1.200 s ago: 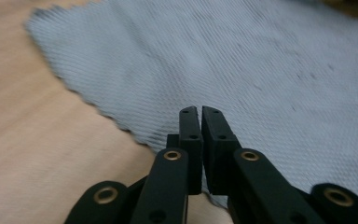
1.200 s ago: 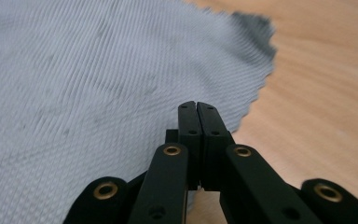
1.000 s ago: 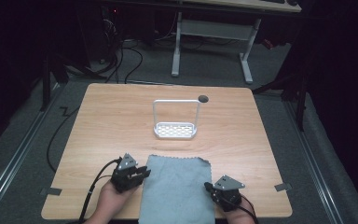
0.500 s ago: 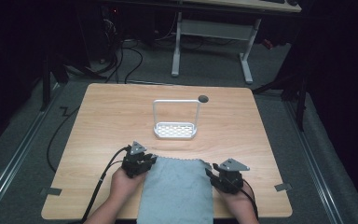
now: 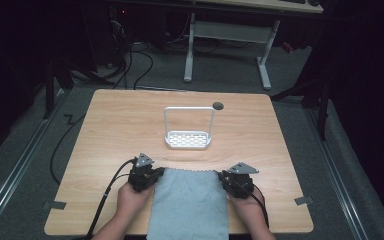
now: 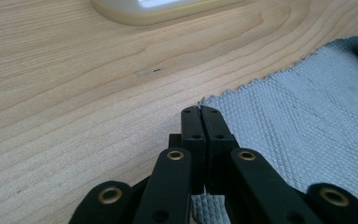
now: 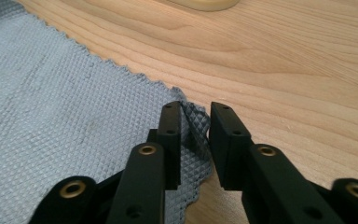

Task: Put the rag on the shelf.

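High view first: a grey-blue cloth (image 5: 189,202) lies flat on the wooden counter (image 5: 115,125), running from the near edge up toward the middle, with a hand at each of its far corners. At the far-left corner sits the left gripper (image 5: 155,173), at the far-right corner the right gripper (image 5: 222,176), each with a black cable trailing back along the forearm. Beyond the cloth, well apart from it, a small white rack (image 5: 188,139) with a tall wire handle stands on the counter.

Left gripper view now, and up close the cloth (image 6: 303,121) shows its weave: a fine diamond-waffle texture and a zigzag-cut edge, something the high view cannot give. The left gripper (image 6: 200,110) has its fingers (image 6: 192,126) pressed together, and the cloth's corner is pinched between them; fabric peeks out beneath. The rack's cream-white base (image 6: 154,10) shows at the top.

Right gripper view: the cloth (image 7: 56,102) shows faint grubby marks. The right gripper (image 7: 195,112) has just been closing, yet its fingers (image 7: 170,135) stand apart, with the raised, curled corner of the cloth in the gap, against the left-hand finger.
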Tool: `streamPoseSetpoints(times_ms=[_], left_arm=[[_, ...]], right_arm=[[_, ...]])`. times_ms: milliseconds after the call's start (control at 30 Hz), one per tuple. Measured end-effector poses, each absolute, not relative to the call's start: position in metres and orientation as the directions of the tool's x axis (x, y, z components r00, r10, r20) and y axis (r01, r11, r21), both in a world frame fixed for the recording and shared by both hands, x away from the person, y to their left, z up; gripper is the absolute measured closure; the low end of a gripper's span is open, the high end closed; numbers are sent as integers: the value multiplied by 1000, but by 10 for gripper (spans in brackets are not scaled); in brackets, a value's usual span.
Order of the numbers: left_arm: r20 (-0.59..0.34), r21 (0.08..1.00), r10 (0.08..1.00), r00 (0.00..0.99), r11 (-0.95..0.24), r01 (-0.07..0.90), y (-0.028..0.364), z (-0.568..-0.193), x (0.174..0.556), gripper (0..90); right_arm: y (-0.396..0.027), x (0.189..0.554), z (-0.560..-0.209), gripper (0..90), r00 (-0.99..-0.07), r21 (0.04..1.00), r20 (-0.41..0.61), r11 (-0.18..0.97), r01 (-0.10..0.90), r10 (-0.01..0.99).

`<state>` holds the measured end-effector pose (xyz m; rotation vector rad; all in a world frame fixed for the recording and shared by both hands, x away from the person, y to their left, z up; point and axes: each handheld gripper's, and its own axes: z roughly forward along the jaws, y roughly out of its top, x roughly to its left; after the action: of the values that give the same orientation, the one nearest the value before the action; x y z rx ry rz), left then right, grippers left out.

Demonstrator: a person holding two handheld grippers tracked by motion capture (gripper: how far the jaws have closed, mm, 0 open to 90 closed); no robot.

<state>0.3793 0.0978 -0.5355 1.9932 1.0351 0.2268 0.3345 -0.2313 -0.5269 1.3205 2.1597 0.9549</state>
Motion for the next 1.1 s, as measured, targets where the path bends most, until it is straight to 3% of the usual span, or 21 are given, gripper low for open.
streamPoseSetpoints(times_ms=[233, 800, 1100], left_arm=[[-205, 780, 734, 647, -277, 562, 100, -535, 377, 895], [-205, 860, 727, 655, -185, 475, 118, -514, 358, 897], [-171, 921, 717, 675, -127, 369, 128, -489, 350, 900]], right_arm=[[-234, 334, -529, 891, -457, 761, 7, 292, 579, 890], [-228, 314, -503, 898, -482, 867, 13, 231, 442, 876], [-227, 311, -480, 899, -472, 908, 0, 197, 369, 882]])
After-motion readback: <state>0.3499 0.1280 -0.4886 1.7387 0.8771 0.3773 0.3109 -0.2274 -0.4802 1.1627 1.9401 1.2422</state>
